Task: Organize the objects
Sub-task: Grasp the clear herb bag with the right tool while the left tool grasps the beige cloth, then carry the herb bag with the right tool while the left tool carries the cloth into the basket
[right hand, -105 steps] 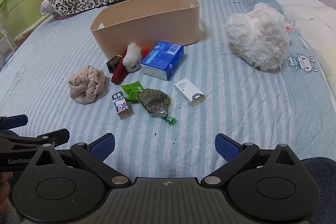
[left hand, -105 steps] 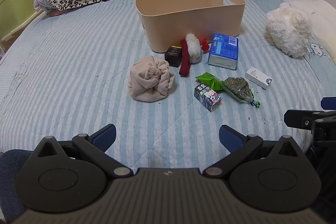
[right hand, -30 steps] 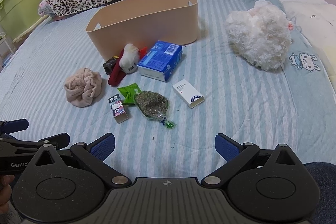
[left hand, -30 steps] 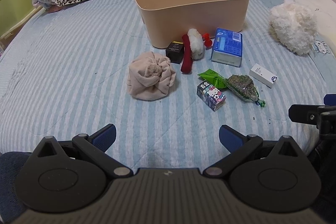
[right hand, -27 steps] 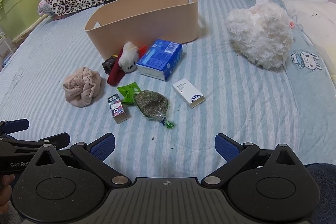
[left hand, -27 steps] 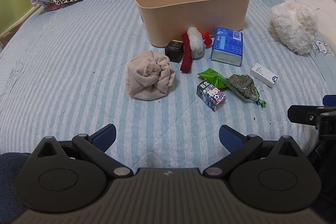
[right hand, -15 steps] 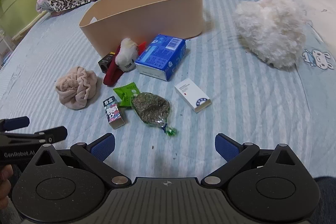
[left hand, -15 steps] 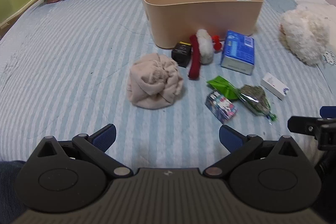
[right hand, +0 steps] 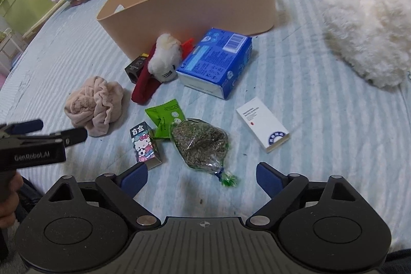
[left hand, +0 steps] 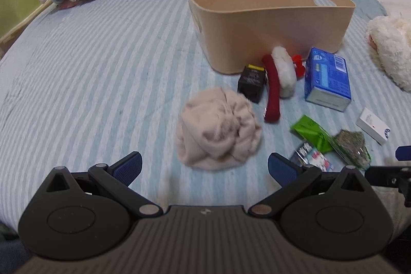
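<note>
Left gripper [left hand: 204,164] is gaping wide, empty, facing the bundled beige cloth [left hand: 218,129] lying near the beige bin [left hand: 269,19]. Right gripper [right hand: 201,175] is gaping too, holding nothing, hovering over the herb bag [right hand: 201,143], its knotted end pointing away from the bin; the bin's inside is lying mostly hidden.

bin [left hand: 269,25] matt plastic | towel [left hand: 218,130] soft cloth | herb bag [right hand: 201,143] glossy plastic
</note>
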A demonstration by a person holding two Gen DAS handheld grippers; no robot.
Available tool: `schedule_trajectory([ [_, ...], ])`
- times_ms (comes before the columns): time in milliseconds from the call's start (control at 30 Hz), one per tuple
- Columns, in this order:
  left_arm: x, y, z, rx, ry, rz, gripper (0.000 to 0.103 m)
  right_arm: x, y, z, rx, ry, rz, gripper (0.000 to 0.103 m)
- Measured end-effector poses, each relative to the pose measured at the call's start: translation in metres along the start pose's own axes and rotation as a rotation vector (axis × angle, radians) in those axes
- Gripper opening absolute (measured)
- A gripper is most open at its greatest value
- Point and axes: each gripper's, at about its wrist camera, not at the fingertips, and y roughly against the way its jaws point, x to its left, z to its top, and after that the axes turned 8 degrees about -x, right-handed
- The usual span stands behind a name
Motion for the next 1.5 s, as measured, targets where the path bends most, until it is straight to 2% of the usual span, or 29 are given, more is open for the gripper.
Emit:
schedule_trajectory([
  [300, 0.006, -0.036, 0.019, -0.038, -0.016, -0.017, 0.102, 0.004, -0.027, 0.010, 0.042, 0.039, -0.026, 0.079],
  [400, 0.008, -0.046, 0.018, -0.027, 0.006, -0.068, 0.093, 0.009, -0.037, 0.012, 0.050, 0.067, -0.049, 0.072],
  [567, 0.009, -0.063, 0.016, 0.006, 0.036, -0.140, 0.091, 0.017, -0.050, 0.014, 0.058, 0.115, -0.071, 0.060],
  [733, 0.013, -0.074, 0.014, 0.054, 0.102, -0.236, 0.071, 0.021, -0.054, 0.013, 0.042, 0.126, -0.088, 0.049],
  [1033, 0.005, -0.049, 0.013, 0.016, 0.067, -0.218, 0.046, 0.014, -0.027, 0.016, -0.003, 0.083, -0.077, 0.045],
  [1233, 0.016, -0.019, 0.020, -0.001, 0.088, -0.197, 0.044, 0.006, 0.001, 0.024, -0.066, 0.059, -0.058, 0.045],
  [1500, 0.016, 0.027, 0.069, -0.164, 0.056, -0.169, 0.044, -0.007, 0.033, 0.059, -0.194, 0.041, -0.034, 0.045],
])
